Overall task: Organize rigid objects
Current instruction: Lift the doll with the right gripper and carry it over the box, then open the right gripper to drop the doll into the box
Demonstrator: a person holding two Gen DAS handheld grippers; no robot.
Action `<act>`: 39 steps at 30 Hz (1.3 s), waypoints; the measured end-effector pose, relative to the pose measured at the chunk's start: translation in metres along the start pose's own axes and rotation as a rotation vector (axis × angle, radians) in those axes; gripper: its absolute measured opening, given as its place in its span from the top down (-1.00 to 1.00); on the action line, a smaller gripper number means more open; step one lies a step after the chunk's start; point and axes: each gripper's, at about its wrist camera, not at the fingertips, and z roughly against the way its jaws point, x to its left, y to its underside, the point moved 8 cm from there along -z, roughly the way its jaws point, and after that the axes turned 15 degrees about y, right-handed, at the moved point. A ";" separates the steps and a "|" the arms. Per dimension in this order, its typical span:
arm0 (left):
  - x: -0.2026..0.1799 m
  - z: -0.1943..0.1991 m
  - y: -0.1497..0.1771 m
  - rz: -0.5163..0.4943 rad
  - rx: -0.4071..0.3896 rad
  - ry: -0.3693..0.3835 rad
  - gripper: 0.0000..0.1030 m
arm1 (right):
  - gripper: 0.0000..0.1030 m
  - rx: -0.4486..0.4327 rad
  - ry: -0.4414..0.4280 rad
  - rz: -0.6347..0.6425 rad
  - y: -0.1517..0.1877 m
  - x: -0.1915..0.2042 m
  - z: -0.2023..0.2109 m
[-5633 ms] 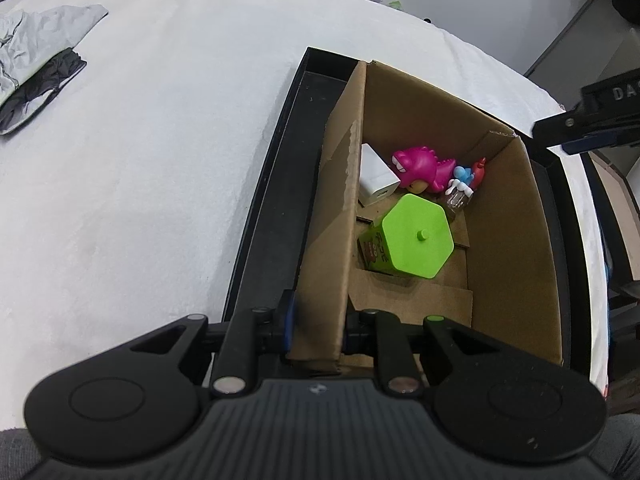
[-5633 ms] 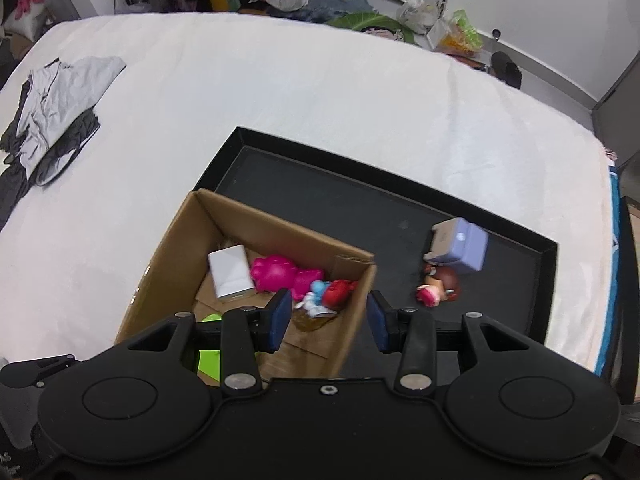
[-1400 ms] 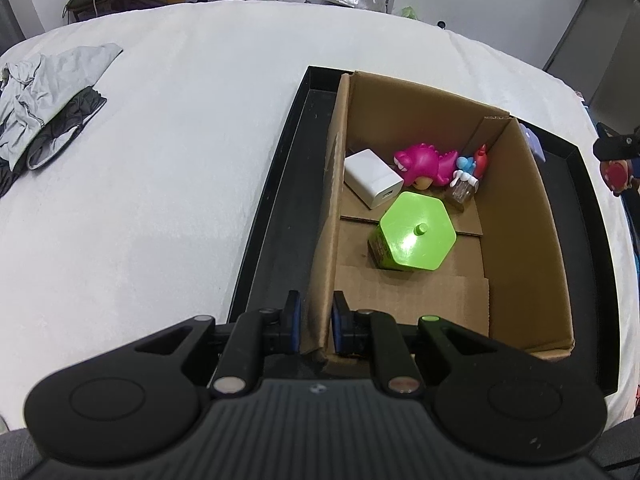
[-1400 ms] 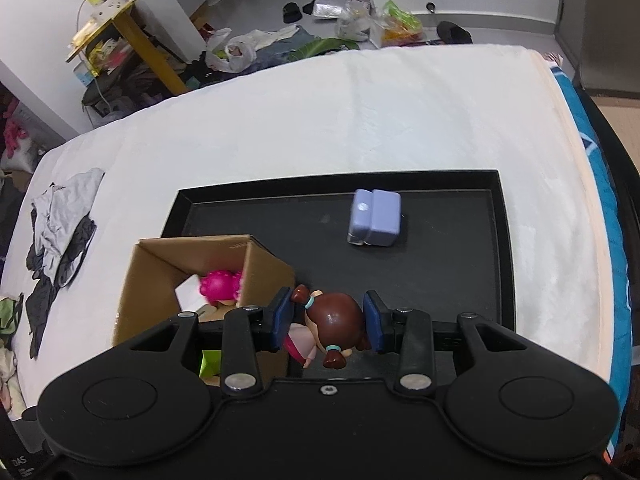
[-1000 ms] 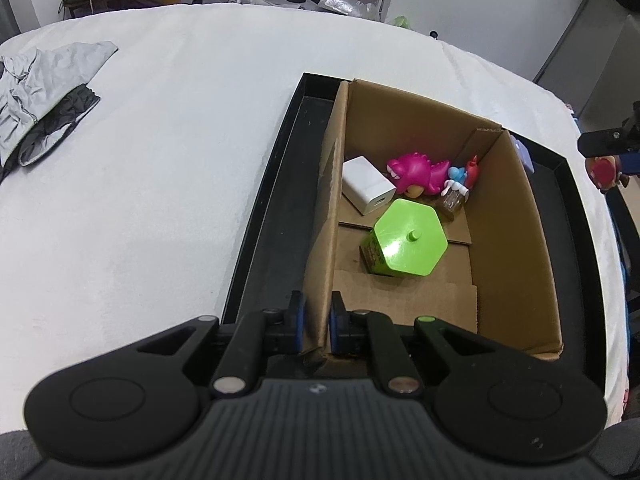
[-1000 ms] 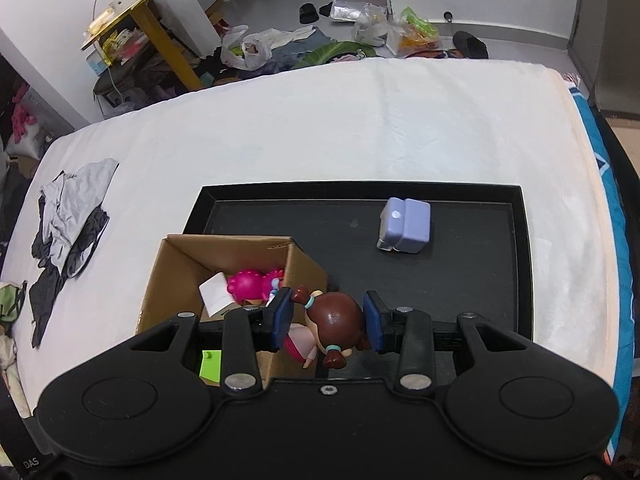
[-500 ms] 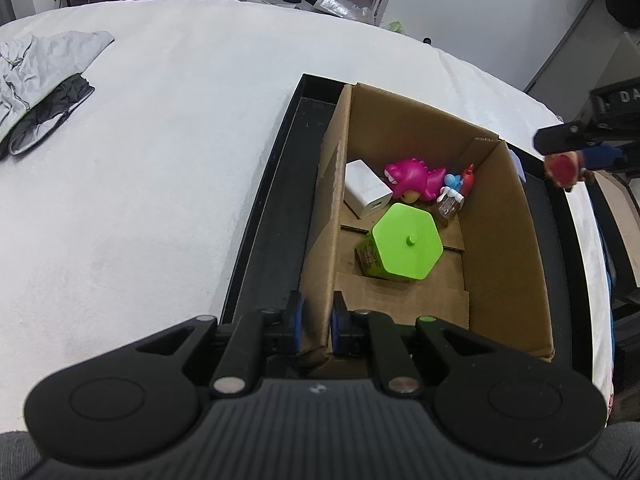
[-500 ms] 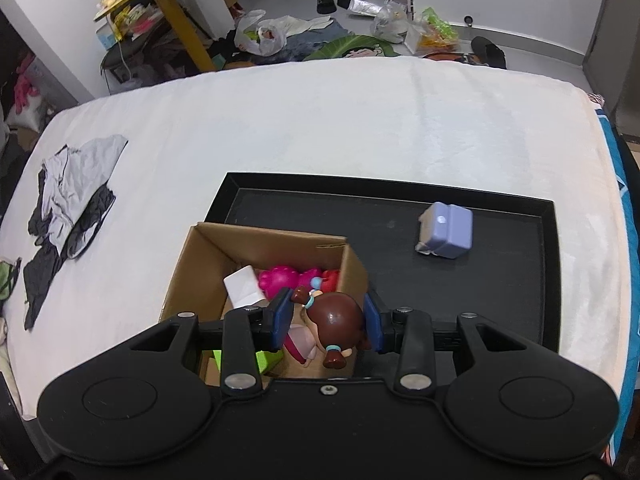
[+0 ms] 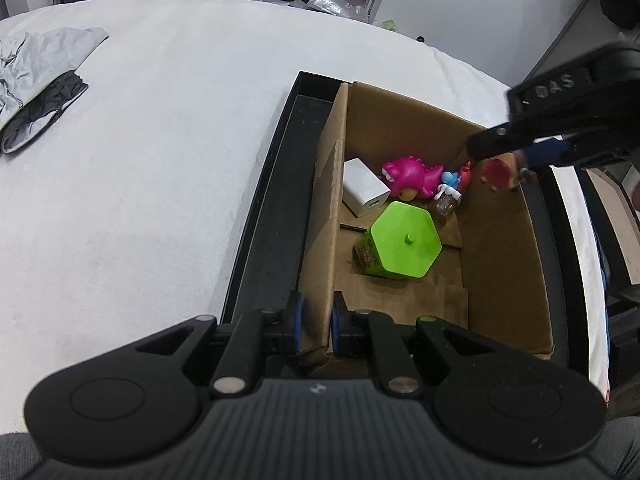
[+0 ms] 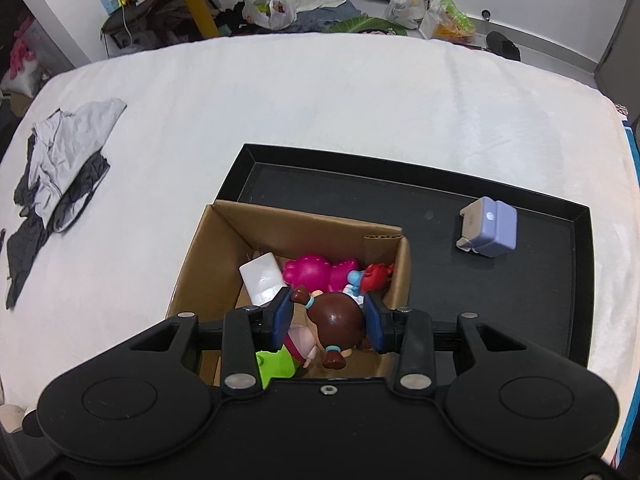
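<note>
Only the right wrist view shows the lilac plastic block [image 10: 490,226] on the black tray [image 10: 540,280]. The right gripper [image 10: 326,316] grasps a brown-haired doll figure [image 10: 334,320] above the brown cardboard box [image 10: 304,220]. The left gripper [image 9: 316,324] pinches the box wall.

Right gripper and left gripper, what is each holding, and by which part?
The right gripper clamps the doll figure by its brown-haired head. The left gripper pinches the cardboard box by its near side wall.

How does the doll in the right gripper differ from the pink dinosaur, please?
The doll is brown-haired and held above the box; the pink dinosaur already lies on the box floor. The doll is clamped by the right gripper; the dinosaur is free. Both are small toy figures.
</note>
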 end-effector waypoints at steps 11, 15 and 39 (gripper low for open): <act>0.002 0.000 0.000 0.010 -0.001 0.020 0.74 | 0.08 0.012 0.030 0.012 -0.004 0.016 -0.007; 0.003 0.000 0.000 0.016 -0.002 0.022 0.74 | -0.33 -0.016 0.045 0.008 -0.008 0.010 0.001; 0.002 0.001 -0.001 0.009 0.004 0.012 0.74 | -0.99 -0.089 0.053 -0.074 -0.004 -0.057 0.032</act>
